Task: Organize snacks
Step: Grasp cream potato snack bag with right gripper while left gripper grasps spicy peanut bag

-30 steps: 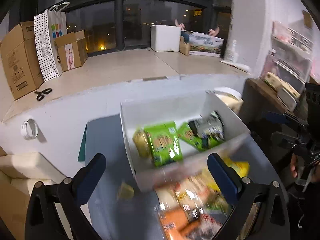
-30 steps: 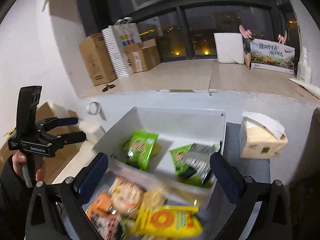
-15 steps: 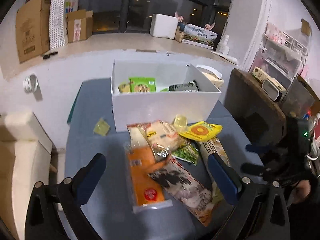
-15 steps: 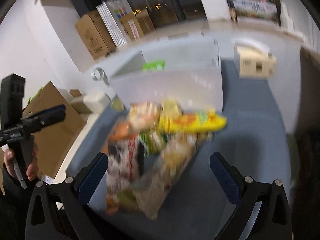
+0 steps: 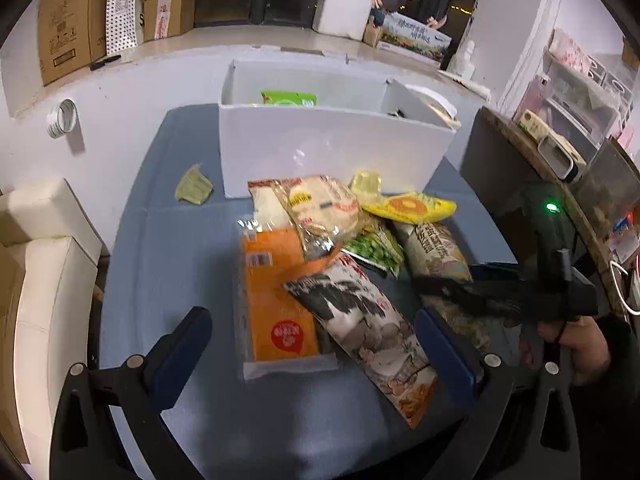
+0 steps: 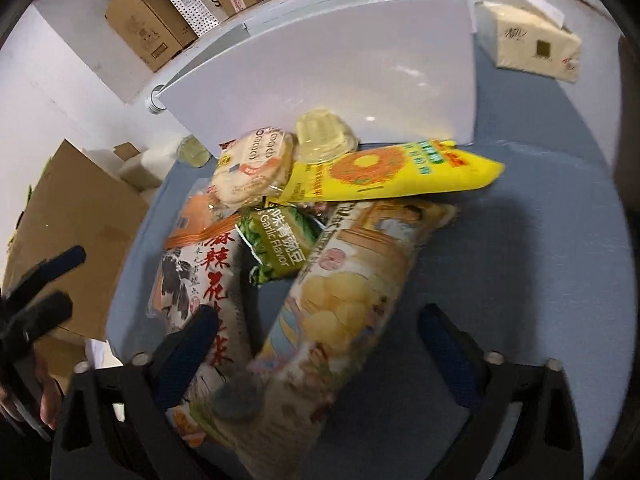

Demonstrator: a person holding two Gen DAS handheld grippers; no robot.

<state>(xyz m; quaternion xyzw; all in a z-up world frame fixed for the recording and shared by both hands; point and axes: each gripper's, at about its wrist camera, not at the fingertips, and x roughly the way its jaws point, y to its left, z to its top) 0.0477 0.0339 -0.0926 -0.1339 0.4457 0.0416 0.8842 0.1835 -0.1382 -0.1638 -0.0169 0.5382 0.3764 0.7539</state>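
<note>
left wrist view: the blue table [image 5: 168,248] has bare surface along its left side and in front of the snack pile; a small pale green packet [image 5: 194,189] lies alone near the left corner of the white box [image 5: 332,148], which stands at the table's far end with a green packet [image 5: 289,98] showing inside. the left gripper [image 5: 312,350] hangs over the pile with its jaws spread wide, nothing between the pads, above the orange packet [image 5: 276,304] and the ink-print peanut bag [image 5: 368,332]

right wrist view: open table lies to the right, up to a tissue pack [image 6: 532,46]. the right gripper [image 6: 316,344] has just been closing its jaws; they straddle the chips bag [image 6: 352,300], the pads not pressing it. a yellow sunflower packet [image 6: 396,176], garlic green peas [image 6: 276,244] and a rice cracker pack [image 6: 252,168] lie against the box front
</note>
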